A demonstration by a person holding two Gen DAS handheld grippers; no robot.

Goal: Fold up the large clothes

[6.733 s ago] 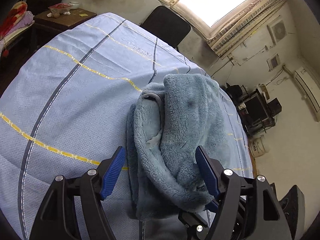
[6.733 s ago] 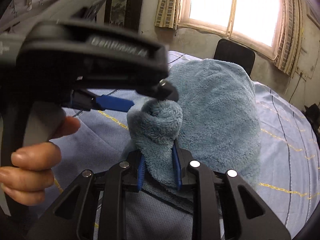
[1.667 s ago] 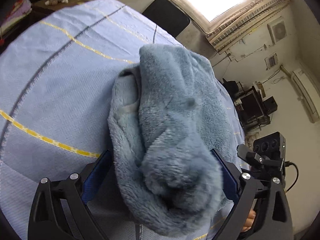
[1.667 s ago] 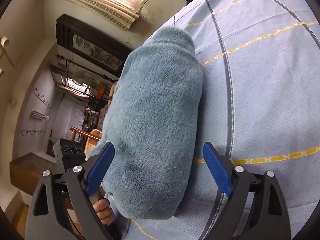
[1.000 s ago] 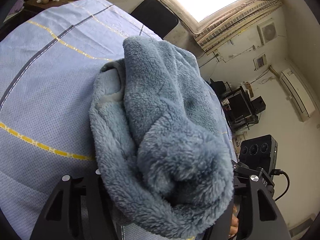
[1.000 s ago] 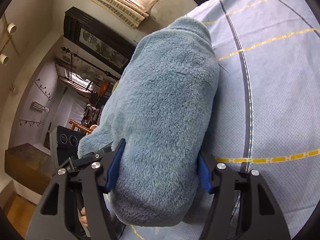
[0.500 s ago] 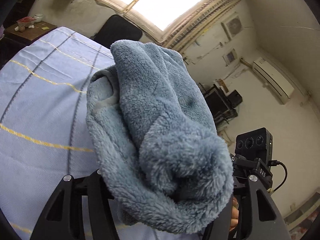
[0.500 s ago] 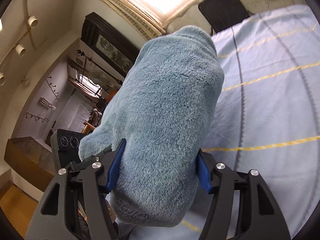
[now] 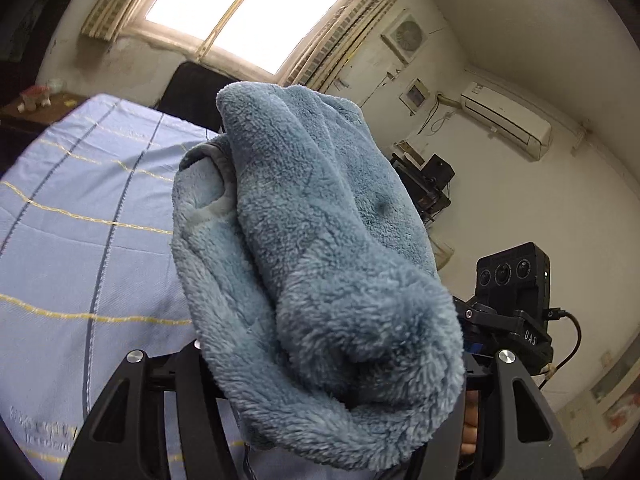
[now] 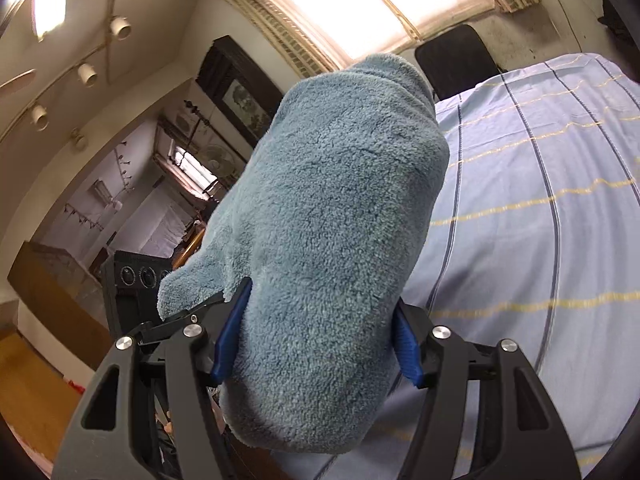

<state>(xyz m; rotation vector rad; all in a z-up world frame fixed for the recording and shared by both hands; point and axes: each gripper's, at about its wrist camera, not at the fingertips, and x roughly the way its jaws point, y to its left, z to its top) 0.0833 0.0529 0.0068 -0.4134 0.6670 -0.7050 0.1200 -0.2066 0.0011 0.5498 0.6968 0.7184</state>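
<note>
A folded fluffy blue garment (image 9: pixel 320 240) hangs in the air above the bed, clamped from opposite ends by both grippers. My left gripper (image 9: pixel 332 360) is shut on one thick end; the pile hides its fingertips. In the right wrist view the same bundle (image 10: pixel 340 220) fills the middle. My right gripper (image 10: pixel 320 336) is shut on it, and the blue pads (image 10: pixel 232 332) press into its sides. Each view shows the other gripper's black camera block (image 9: pixel 512 276) (image 10: pixel 136 276) just past the bundle.
The bed with its light blue striped sheet (image 9: pixel 80 220) (image 10: pixel 540 200) lies below and beside the bundle. A black chair (image 9: pixel 192 88) stands under the window. A dark side table (image 9: pixel 36 100) is far left, and a desk with electronics (image 9: pixel 428 184) stands by the wall.
Both grippers have risen with the bundle clamped between them, lifting it off the sheet. More wall and ceiling show now, and the bed has dropped lower in both views.
</note>
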